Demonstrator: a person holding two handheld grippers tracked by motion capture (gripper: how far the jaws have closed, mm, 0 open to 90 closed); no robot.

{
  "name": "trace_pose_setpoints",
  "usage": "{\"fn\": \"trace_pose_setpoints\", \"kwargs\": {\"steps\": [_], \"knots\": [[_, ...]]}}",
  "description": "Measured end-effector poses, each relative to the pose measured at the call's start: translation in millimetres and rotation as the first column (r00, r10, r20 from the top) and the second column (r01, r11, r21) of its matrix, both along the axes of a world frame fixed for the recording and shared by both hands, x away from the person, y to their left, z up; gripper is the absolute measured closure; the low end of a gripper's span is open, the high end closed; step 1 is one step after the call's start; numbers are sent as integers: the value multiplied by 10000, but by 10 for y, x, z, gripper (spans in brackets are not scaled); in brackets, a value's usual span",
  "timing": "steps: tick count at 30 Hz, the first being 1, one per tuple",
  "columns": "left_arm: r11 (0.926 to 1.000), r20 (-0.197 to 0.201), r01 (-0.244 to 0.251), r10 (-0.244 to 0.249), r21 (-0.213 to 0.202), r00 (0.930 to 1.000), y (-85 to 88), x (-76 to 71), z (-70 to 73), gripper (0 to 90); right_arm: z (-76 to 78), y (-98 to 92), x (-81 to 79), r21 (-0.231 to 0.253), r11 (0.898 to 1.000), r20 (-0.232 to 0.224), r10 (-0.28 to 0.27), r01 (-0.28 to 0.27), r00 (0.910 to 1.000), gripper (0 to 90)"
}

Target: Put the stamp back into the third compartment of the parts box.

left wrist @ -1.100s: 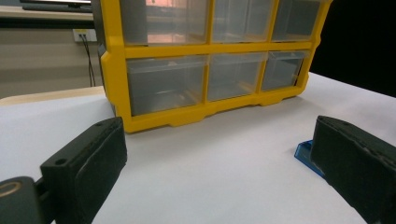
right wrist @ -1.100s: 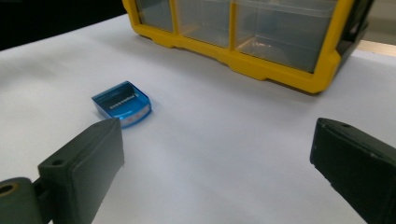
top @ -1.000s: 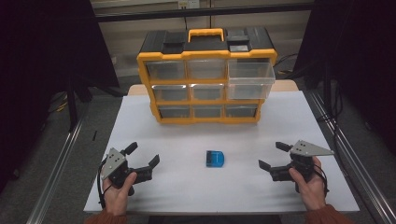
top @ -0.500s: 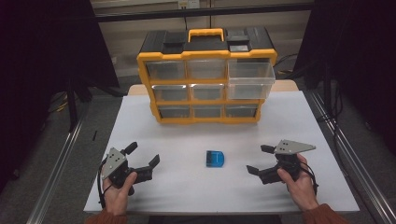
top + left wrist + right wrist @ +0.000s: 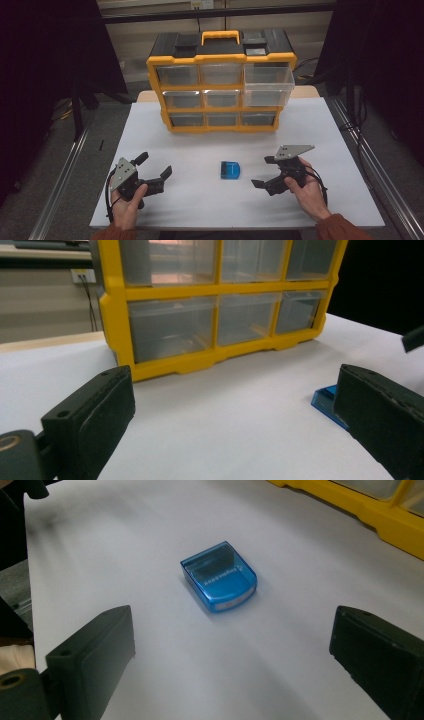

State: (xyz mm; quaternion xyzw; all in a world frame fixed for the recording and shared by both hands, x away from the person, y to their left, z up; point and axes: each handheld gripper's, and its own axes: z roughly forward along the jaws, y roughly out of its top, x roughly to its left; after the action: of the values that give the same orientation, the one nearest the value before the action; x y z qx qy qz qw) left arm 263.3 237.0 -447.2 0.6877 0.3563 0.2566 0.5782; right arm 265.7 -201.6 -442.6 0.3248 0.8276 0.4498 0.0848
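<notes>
Blue plastic case [image 5: 230, 170] lies flat on the white table [image 5: 325, 130], near the middle of its near half and in front of the yellow drawer cabinet [image 5: 221, 82], well apart from it. In the right gripper view the blue plastic case [image 5: 219, 576] shows a translucent lid with a line of small print, and nothing touches it.

Right gripper [image 5: 264, 172] sits just right of the case, held in the person's right hand [image 5: 307, 192], jaws spread wide and aimed left toward the case — the case lies beyond the jaw tips, not between them. A grey plate rides on top of this gripper.

Left gripper [image 5: 155, 165] rests at the near left of the table in the left hand [image 5: 127, 207], its jaws also wide apart and holding nothing. In the left gripper view 1 corner of the case peeks out beside the right-hand jaw.

Farther off, the cabinet stands at the far middle of the table — 3 rows of 3 clear drawers under a black top with a yellow handle. The top right drawer [image 5: 268, 85] is pulled partly out.
</notes>
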Motion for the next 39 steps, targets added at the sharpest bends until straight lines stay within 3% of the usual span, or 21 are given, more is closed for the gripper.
{"fn": "trace_pose_setpoints", "kwargs": {"steps": [5,11,17,21,28,29,30,31,34,35,39], "knots": [[9999,-22,17,-18,-166,10000,-7,-1,4,35,29,132,108,-189,9990,-246,401,-406,9989,37],[10000,79,-19,19,-9,10000,7,6,8,35,61,263,205,-318,9971,-353,677,-688,9971,71],[9999,62,44,-44,-94,10000,-3,12,8,35,81,421,327,-673,9911,-563,1109,-1146,9922,37],[10000,42,24,-24,-81,10000,-2,7,7,35,87,493,390,-713,9788,-860,1858,-1920,9788,30],[10000,68,6,-6,-46,10000,0,6,8,35,125,607,461,-1269,9662,-1119,2107,-2243,9711,49],[10000,64,10,-9,-57,10000,-1,5,8,35,123,634,496,-1599,9580,-1389,2168,-2380,9663,82],[10000,61,31,-31,-60,10000,-2,6,8,35,123,634,496,-1599,9580,-1389,2168,-2380,9663,82],[10000,61,17,-17,-64,10000,-1,6,7,35,111,659,540,-1724,9503,-1598,2328,-2593,9593,108],[10000,97,-13,14,-96,10000,4,12,7,35,99,693,573,-1943,9450,-1940,2261,-2633,9546,96],[9999,143,-39,40,-99,9999,6,13,8,35,75,731,606,-2027,9365,-2179,2417,-2861,9456,129],[10000,109,-19,19,-65,9999,6,11,8,35,46,793,662,-2406,9294,-2337,2242,-2797,9461,122]]}}
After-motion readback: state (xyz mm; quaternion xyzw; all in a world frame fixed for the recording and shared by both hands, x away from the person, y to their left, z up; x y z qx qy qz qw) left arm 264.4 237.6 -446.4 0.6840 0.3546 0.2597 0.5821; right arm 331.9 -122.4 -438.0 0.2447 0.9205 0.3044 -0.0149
